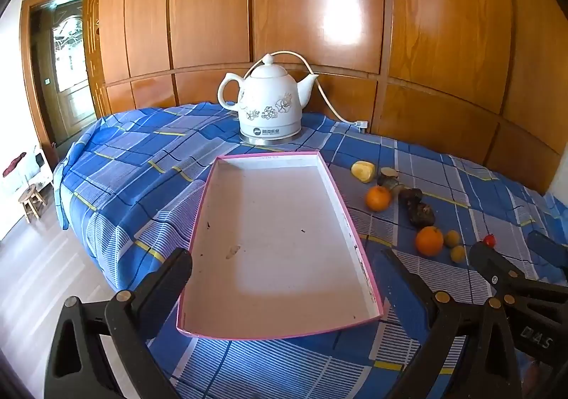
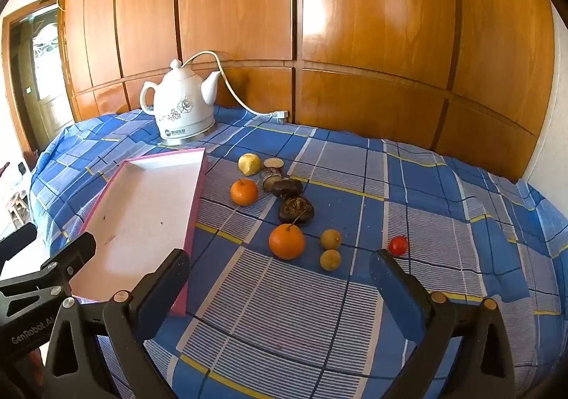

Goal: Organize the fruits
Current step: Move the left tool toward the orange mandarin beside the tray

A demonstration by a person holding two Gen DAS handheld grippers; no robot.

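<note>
Round oranges (image 2: 286, 241), flat pink-rimmed cardboard tray (image 1: 269, 159)

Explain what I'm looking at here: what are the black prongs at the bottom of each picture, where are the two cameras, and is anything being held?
No robot here: a person carries a hand-held two-finger gripper in each hand, each with a wide-angle camera looking along its fingers. The black prongs are those fingers.

The left camera looks between the left gripper onto an empty shallow white cardboard tray with a pink rim. The right camera looks between the right gripper at the fruit.

Both grippers are wide open and hold nothing.

On the blue checked tablecloth lie two oranges, the nearer and the farther, two small yellow-green round fruits, a small red tomato, a cut yellow fruit and some dark brown pieces. Behind stands a white ceramic electric kettle.
</note>
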